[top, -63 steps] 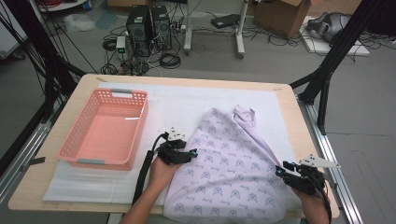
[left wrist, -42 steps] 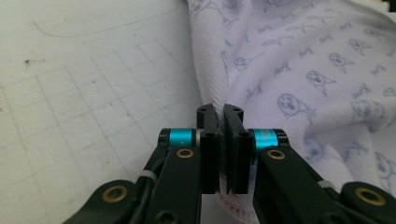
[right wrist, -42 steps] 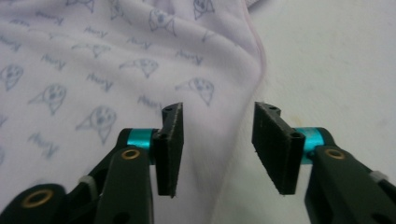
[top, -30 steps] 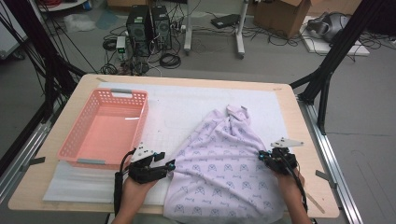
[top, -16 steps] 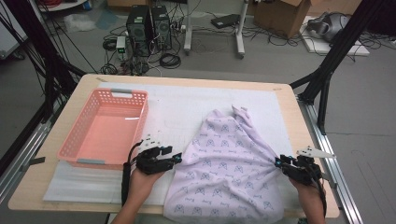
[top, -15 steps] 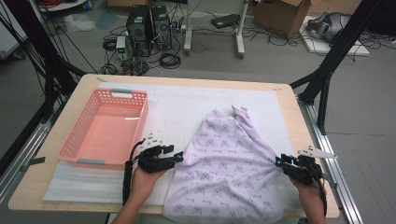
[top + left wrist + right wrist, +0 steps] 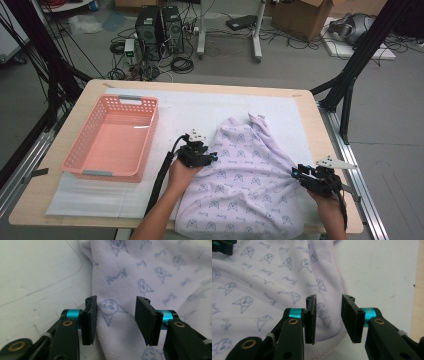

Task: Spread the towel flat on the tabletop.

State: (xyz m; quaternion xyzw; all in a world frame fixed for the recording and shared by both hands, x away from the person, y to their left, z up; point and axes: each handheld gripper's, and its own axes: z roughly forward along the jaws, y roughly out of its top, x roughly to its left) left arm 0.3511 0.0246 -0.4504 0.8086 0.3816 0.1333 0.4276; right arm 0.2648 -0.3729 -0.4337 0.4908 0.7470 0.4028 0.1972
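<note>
Lilac printed cloth (image 7: 245, 180) is straddled at opposite edges by the left gripper (image 7: 115, 315), jaws just narrowing, and the right gripper (image 7: 327, 316), jaws just widening, apparently so it can be spread flat.

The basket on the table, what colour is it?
The basket is salmon pink, with perforated walls; the high view shows it best.

The high view looks forward and down from above the person's side, taking in the whole worktop (image 7: 320, 125) and the floor beyond at twelve o'clock. The left gripper view sits very close over the printed lilac garment (image 7: 150, 272), looking along its own jaws at the cloth's edge on the white mat (image 7: 37, 277). The right gripper view, equally close, faces the same garment's hem, and all three views share this cloth.
</note>
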